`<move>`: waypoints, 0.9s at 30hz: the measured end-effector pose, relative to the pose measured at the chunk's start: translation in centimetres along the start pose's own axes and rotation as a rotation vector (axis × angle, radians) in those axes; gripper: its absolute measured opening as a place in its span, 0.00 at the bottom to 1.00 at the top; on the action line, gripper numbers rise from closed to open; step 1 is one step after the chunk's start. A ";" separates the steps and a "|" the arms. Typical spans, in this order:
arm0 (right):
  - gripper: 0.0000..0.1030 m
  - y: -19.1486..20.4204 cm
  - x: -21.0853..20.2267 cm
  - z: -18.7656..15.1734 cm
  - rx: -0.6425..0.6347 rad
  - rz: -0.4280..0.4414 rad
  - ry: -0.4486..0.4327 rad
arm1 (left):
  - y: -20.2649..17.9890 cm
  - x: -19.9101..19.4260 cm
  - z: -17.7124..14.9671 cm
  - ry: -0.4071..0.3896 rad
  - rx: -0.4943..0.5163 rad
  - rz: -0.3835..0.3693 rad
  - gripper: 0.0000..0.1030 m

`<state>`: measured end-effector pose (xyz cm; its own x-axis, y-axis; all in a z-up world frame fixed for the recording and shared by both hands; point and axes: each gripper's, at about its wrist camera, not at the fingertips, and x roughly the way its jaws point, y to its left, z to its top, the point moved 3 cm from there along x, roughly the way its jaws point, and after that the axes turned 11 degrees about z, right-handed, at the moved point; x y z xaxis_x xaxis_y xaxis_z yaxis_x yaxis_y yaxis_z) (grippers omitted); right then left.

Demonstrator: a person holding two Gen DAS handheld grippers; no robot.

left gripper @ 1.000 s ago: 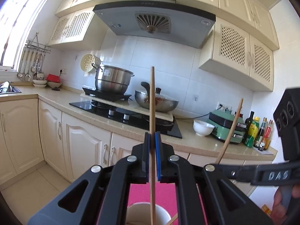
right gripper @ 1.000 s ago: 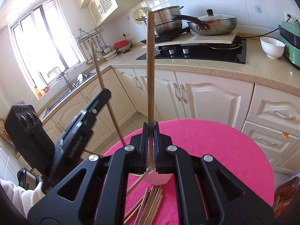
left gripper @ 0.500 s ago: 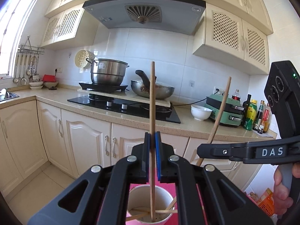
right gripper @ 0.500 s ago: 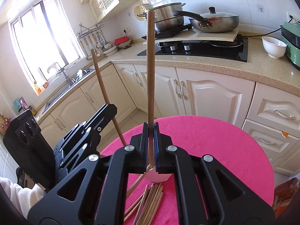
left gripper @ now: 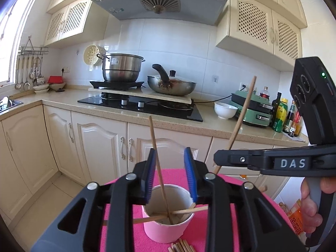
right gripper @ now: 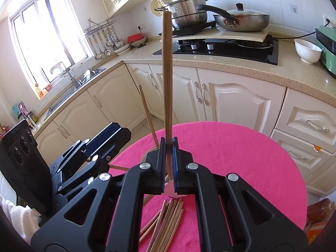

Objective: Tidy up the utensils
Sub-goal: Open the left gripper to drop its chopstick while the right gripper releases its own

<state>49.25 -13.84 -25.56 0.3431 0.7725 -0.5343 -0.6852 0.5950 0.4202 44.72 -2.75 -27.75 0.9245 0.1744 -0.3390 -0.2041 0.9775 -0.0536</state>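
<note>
Now | left hand-held gripper [left gripper: 171, 174] opening, released chopstick [left gripper: 160, 174] leaning in cup [left gripper: 168, 214] below | right hand-held gripper [right gripper: 168, 163] clamped on upright chopstick [right gripper: 167, 84] | advise: lower tip inside rim before releasing.

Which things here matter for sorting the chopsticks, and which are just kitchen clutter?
Job: white cup; chopstick dropped in it, left gripper opening; chopstick in right gripper; loose chopsticks on pink cloth.

Clutter: steel pot; frying pan; white bowl; bottles.

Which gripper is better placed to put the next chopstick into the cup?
Right. The right gripper is shut on a chopstick above the cup; the opening left gripper has released its own.
</note>
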 end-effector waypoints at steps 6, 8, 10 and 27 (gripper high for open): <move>0.06 0.2 0.3 -0.1 -0.009 -0.019 0.012 | 0.2 -1.2 0.4 -0.001 -0.004 0.009 0.33; 0.06 0.3 0.4 -0.2 -0.003 -0.021 0.013 | 0.3 -1.5 0.6 0.000 -0.005 0.013 0.33; 0.06 0.4 0.4 -0.2 0.002 -0.029 0.014 | 0.3 -1.8 0.7 0.000 -0.005 0.018 0.33; 0.30 2.5 -1.5 -0.2 -0.021 -0.031 -0.005 | 1.1 -5.1 3.2 -0.018 -0.021 0.049 0.37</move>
<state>46.91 -13.57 -23.92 0.3671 0.7551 -0.5431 -0.6878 0.6135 0.3880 40.85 -2.22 -23.10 0.9190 0.2239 -0.3244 -0.2555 0.9651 -0.0576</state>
